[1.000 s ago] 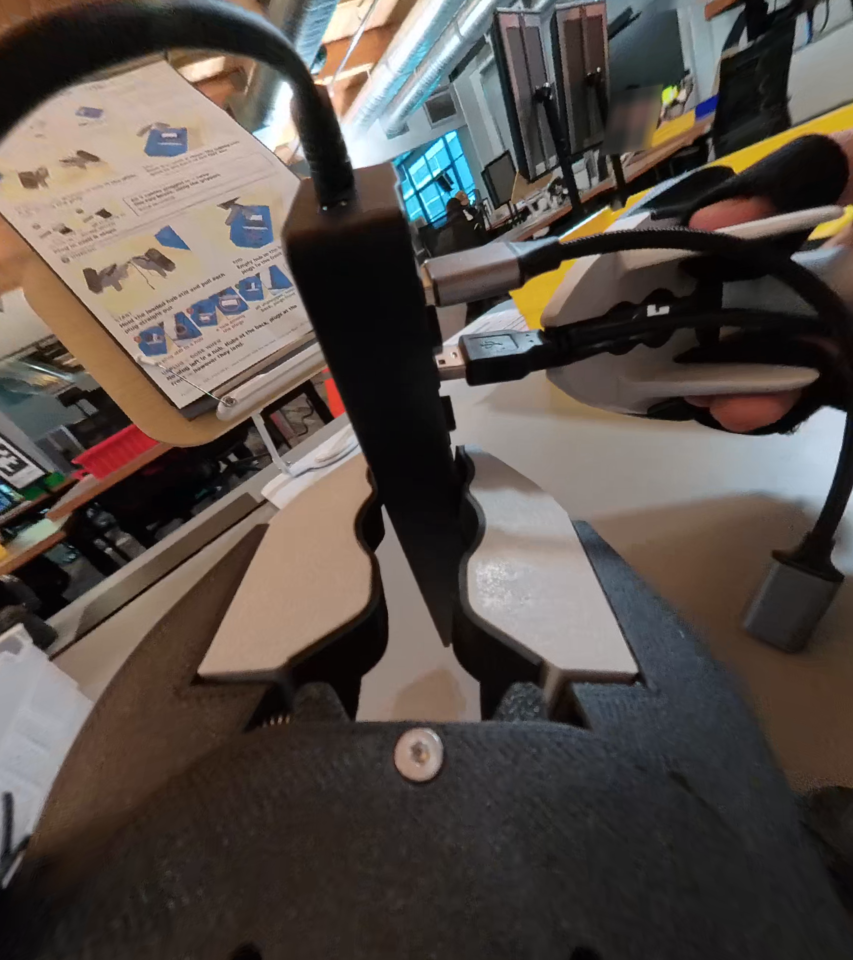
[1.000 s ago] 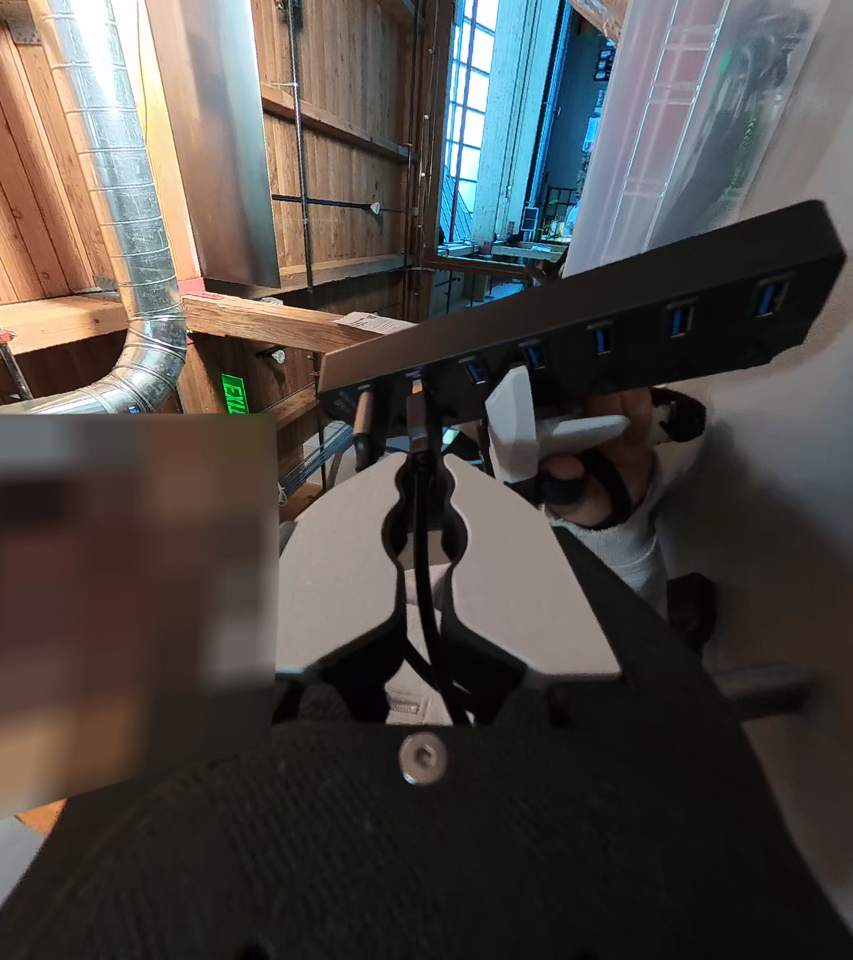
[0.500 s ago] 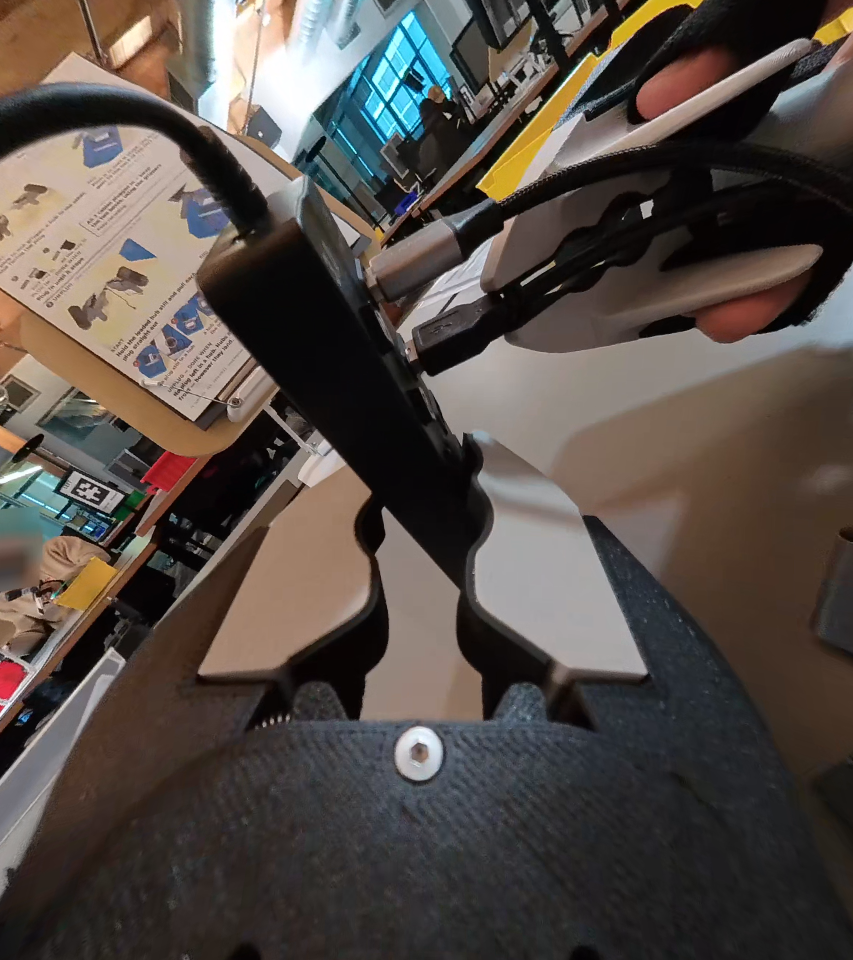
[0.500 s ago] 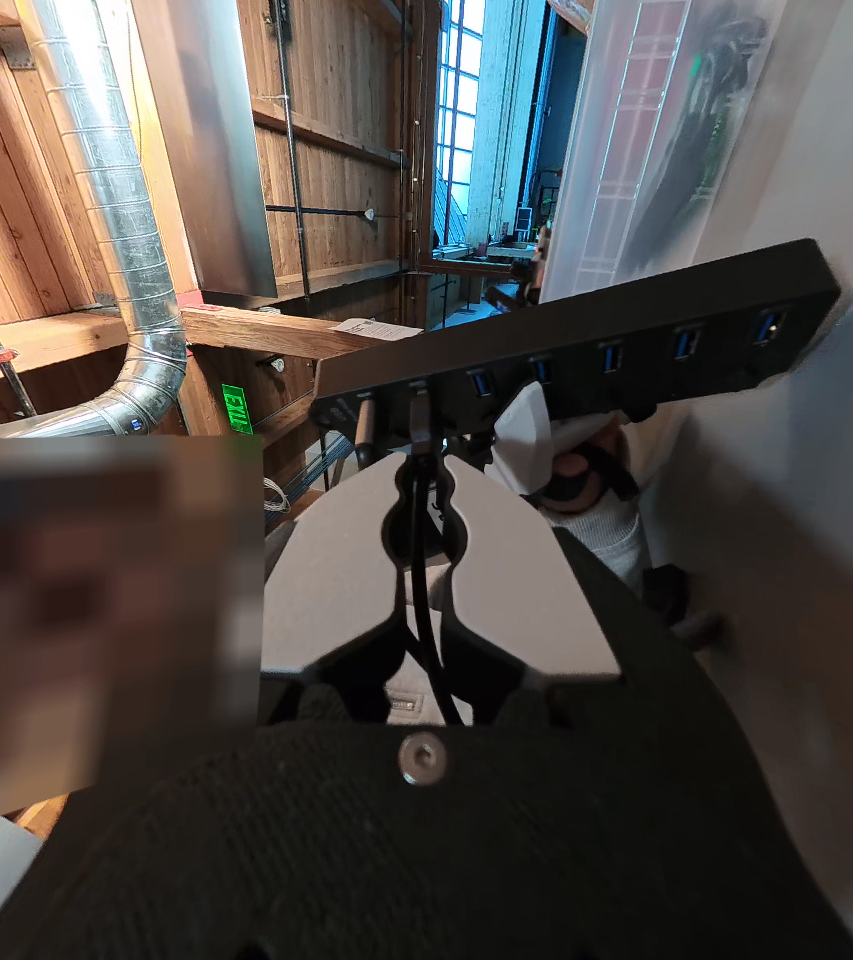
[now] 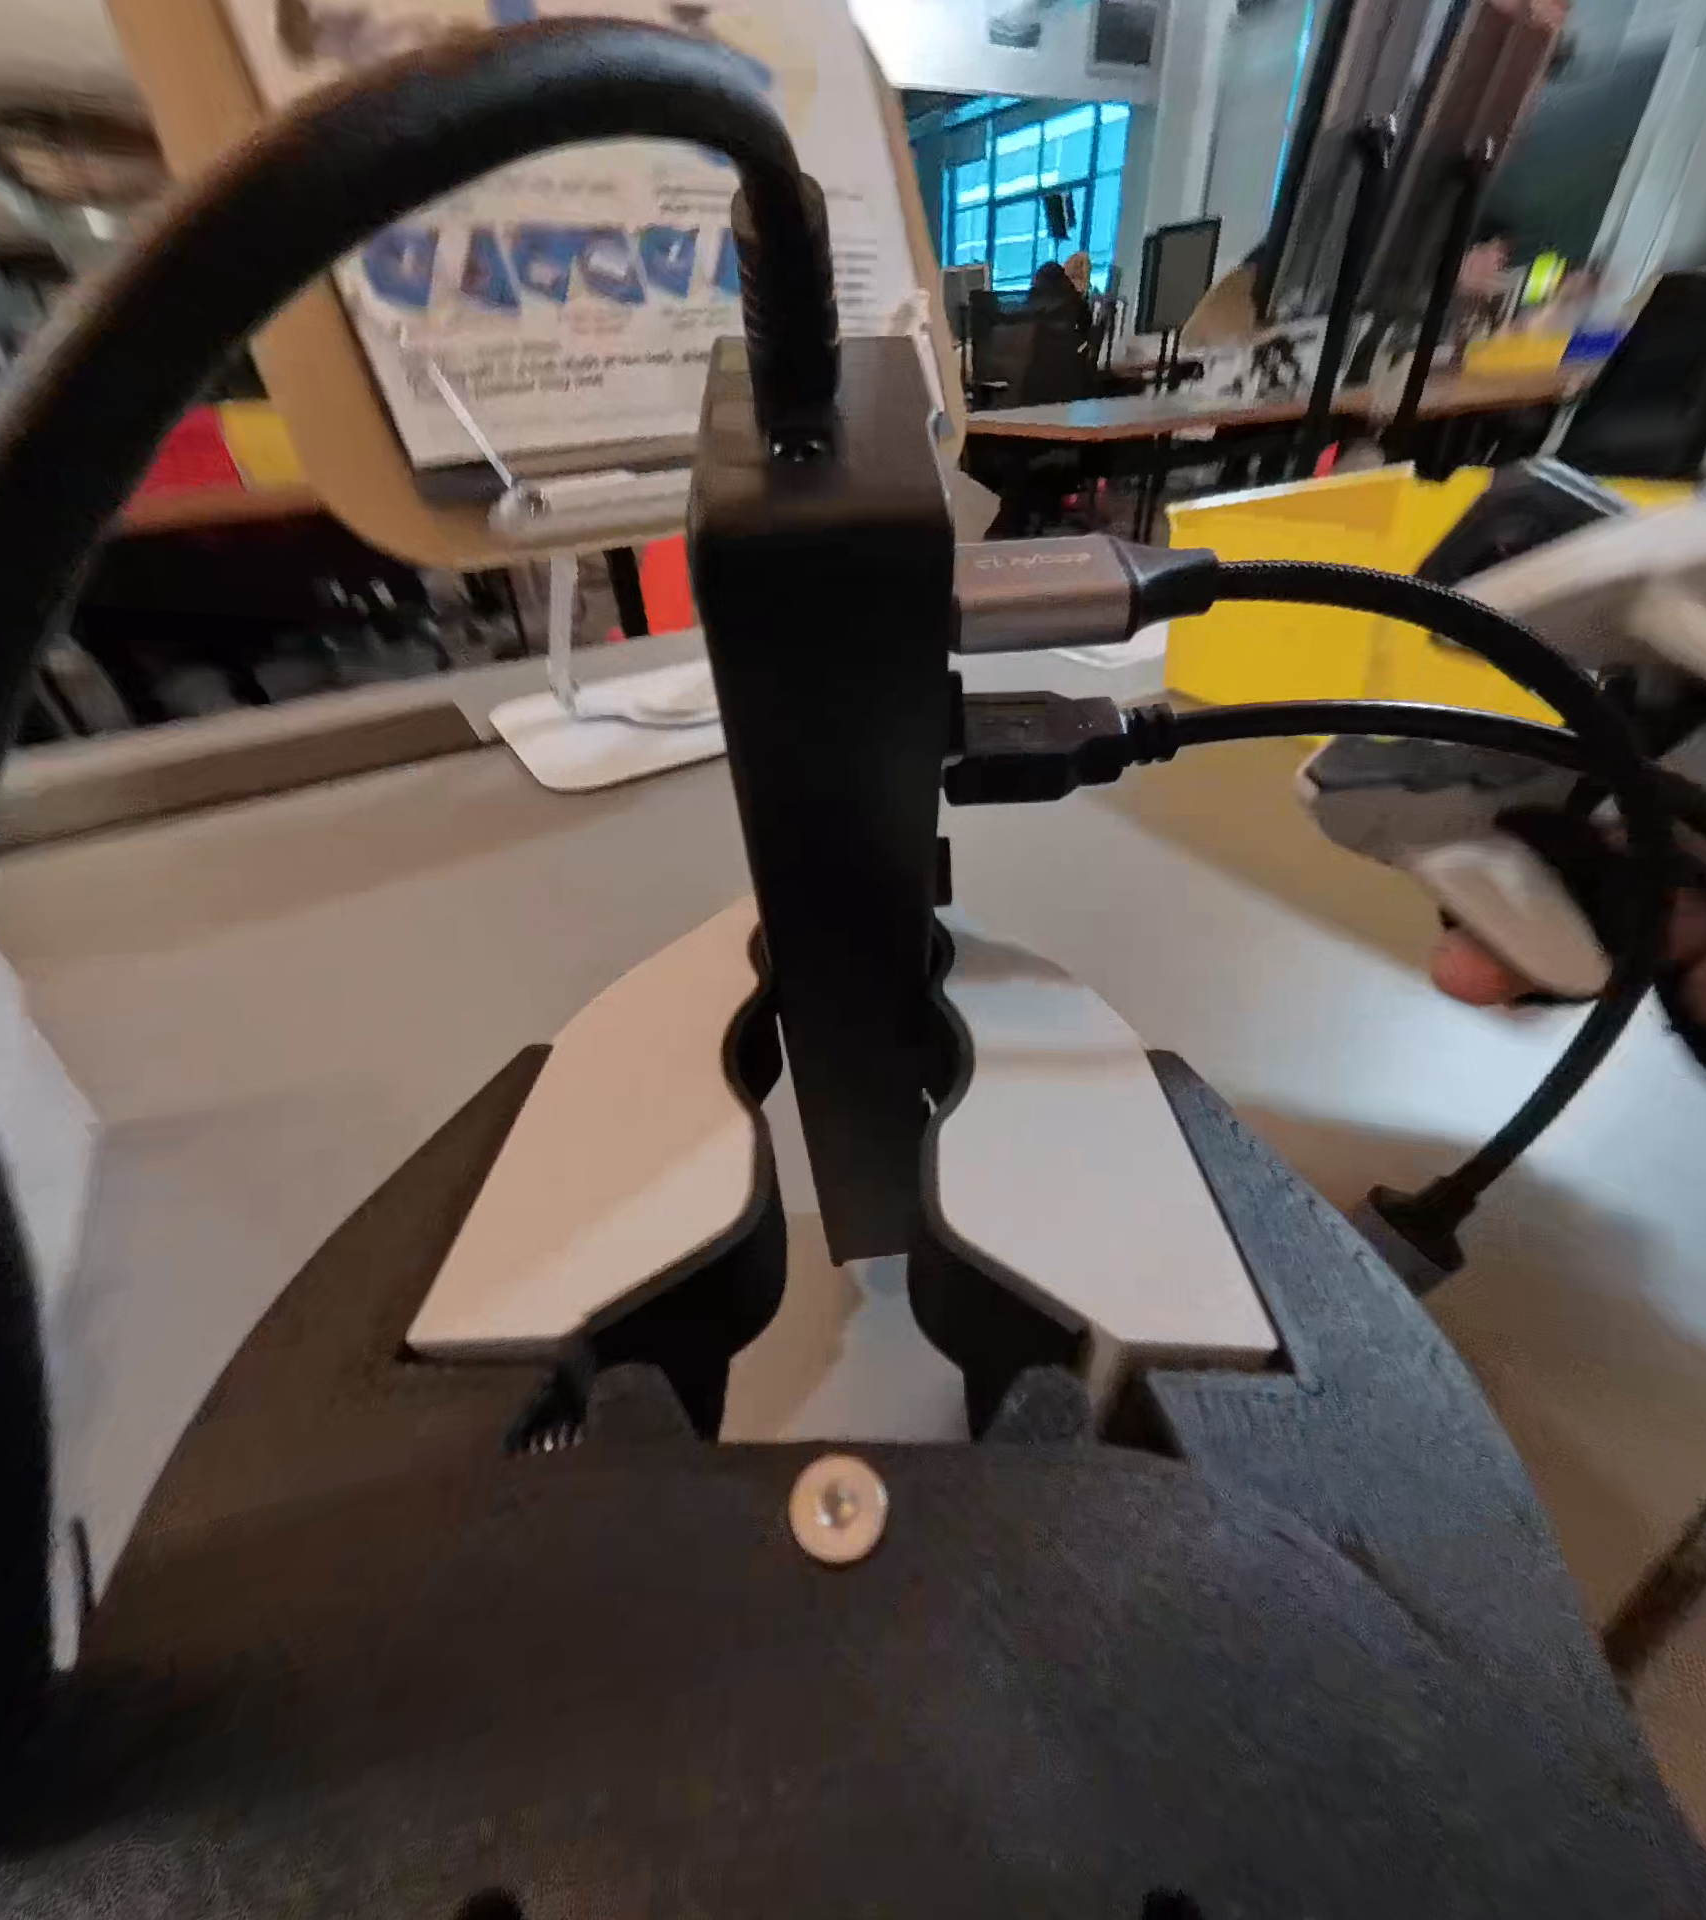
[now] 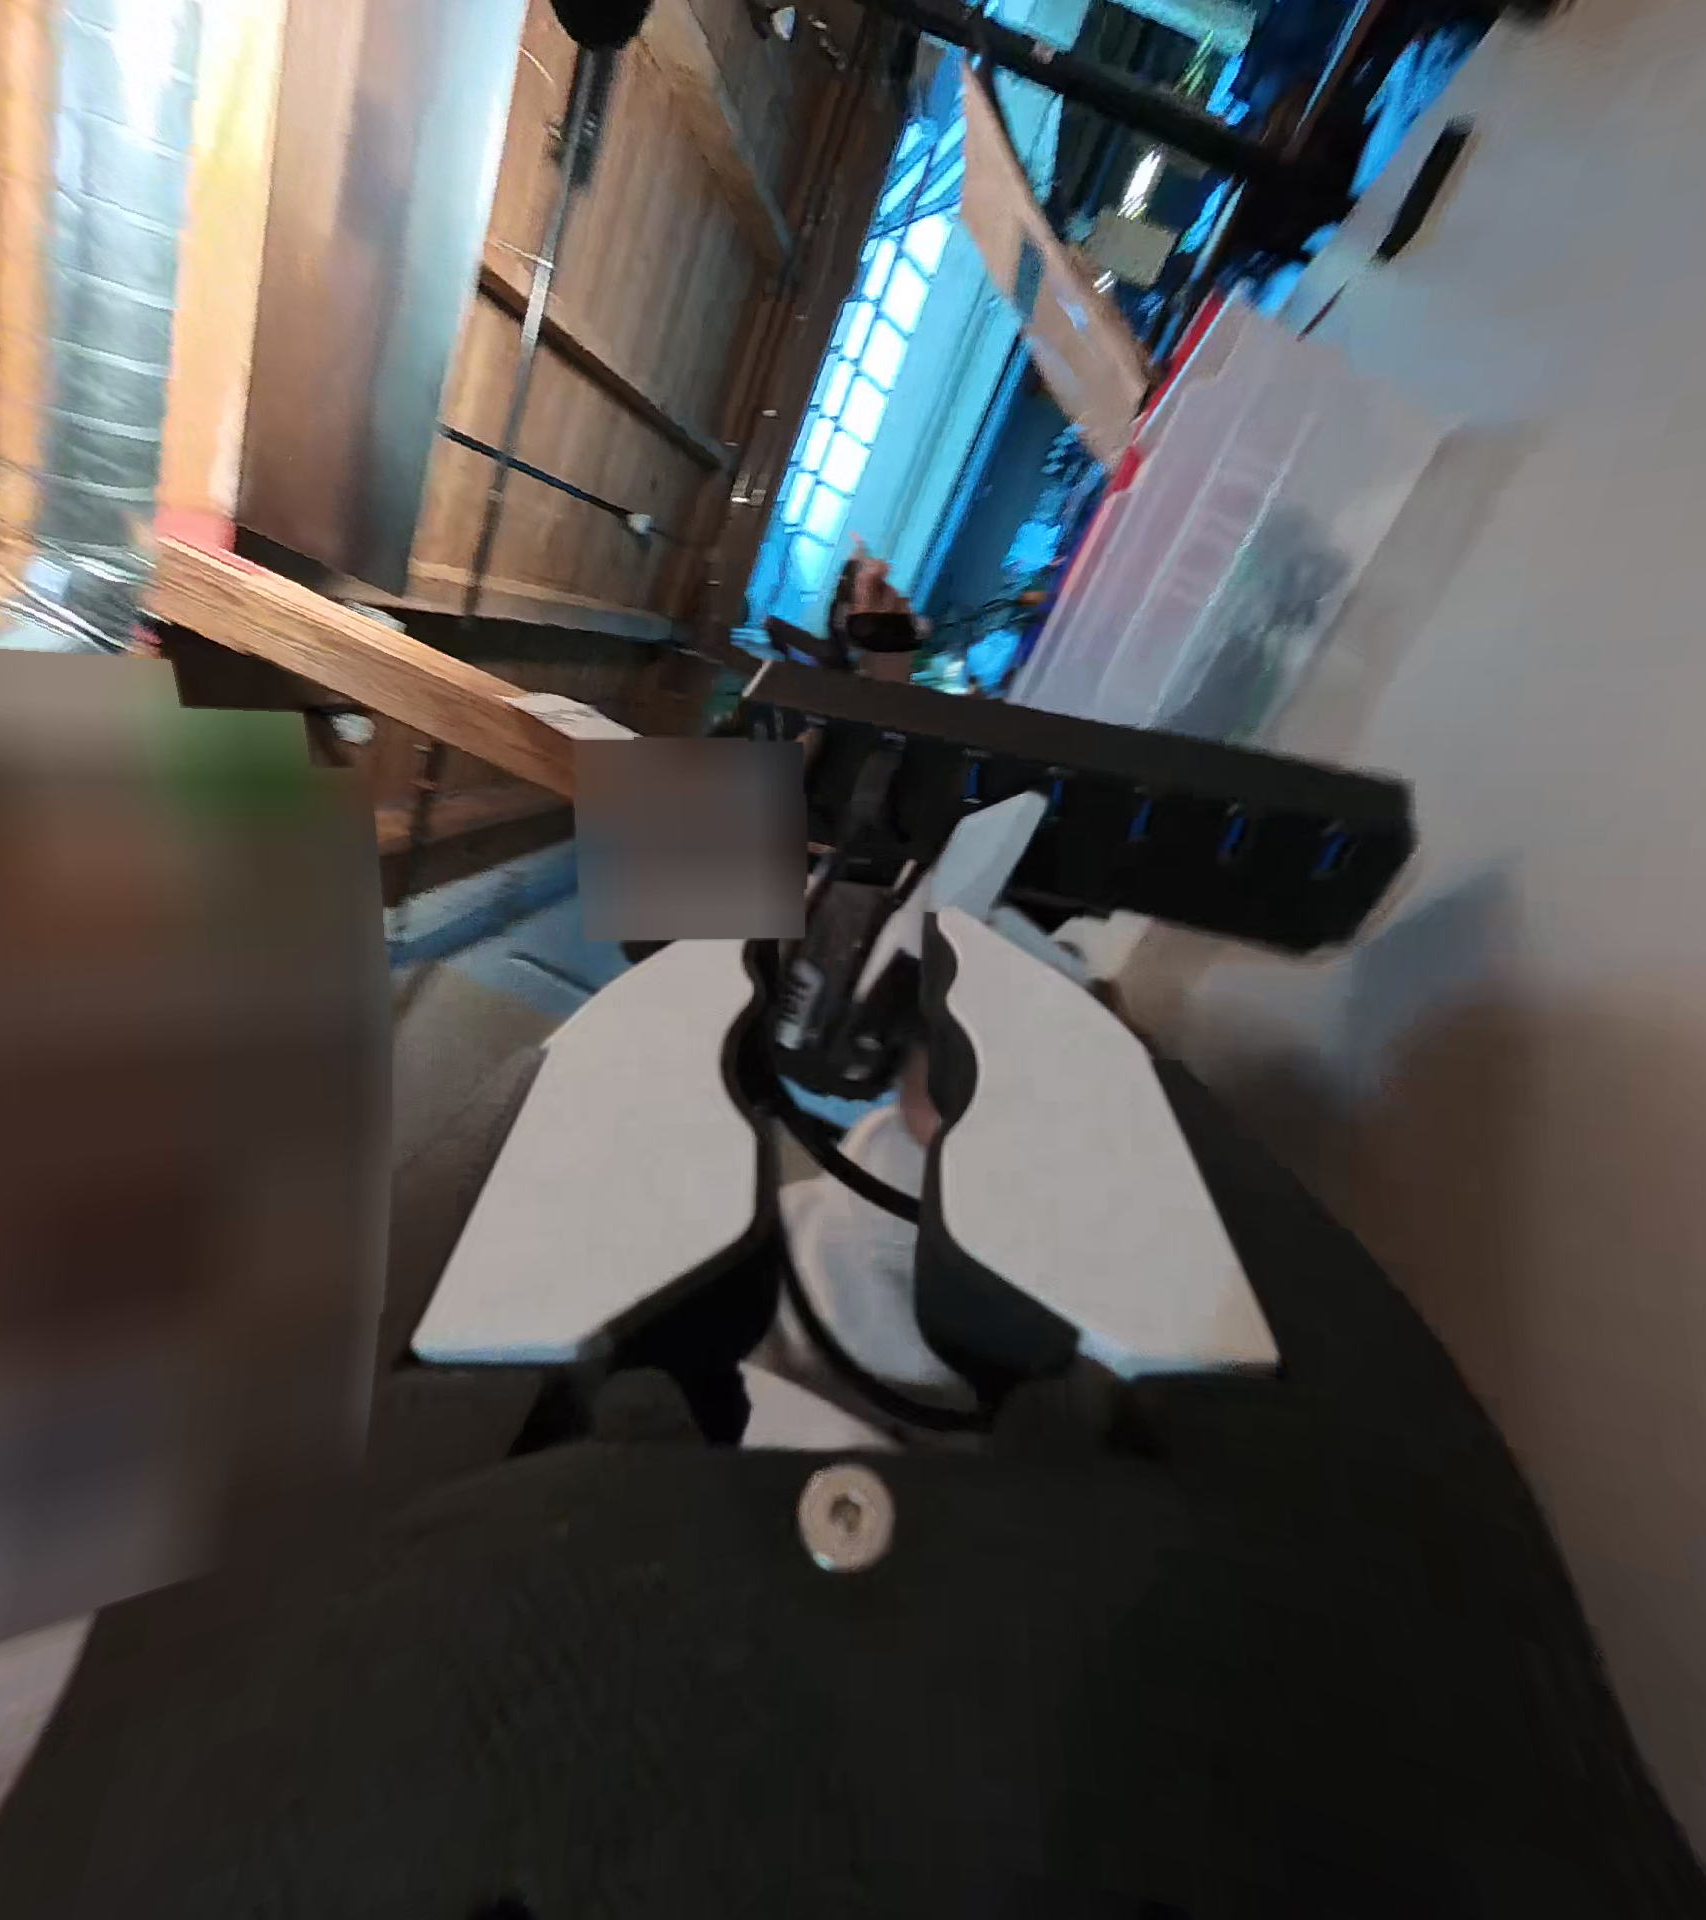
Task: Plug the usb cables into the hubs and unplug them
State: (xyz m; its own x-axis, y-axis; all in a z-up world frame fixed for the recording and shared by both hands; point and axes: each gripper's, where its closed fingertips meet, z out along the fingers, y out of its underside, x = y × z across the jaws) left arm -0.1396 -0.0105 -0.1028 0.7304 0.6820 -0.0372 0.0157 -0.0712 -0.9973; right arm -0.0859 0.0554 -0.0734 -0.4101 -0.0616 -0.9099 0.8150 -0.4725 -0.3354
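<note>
My left gripper [image 5: 844, 977] is shut on a black USB hub [image 5: 828, 779] and holds it upright above the table. A grey braided plug [image 5: 1046, 592] and a black USB plug [image 5: 1025, 743] both sit in ports on the hub's right side. My right gripper [image 5: 1524, 727] is off to the right, jaws apart, with both cables running through it. In the right wrist view the hub [image 6: 1088, 790] lies across the frame ahead of my right gripper [image 6: 838, 997], which is open with a black cable [image 6: 859, 1184] loose in the gap. That view is blurred.
The hub's thick black lead [image 5: 205, 260] arches over the left. A clipboard with an instruction sheet [image 5: 620, 312] stands behind on the grey table [image 5: 309, 935]. A yellow bin [image 5: 1327, 592] sits at the back right. The braided cable's grey far end [image 5: 1400, 1236] hangs at right.
The black plug went fully into the hub. My right gripper opened, let go of it and drew back to the right. The hub swung back to upright.
</note>
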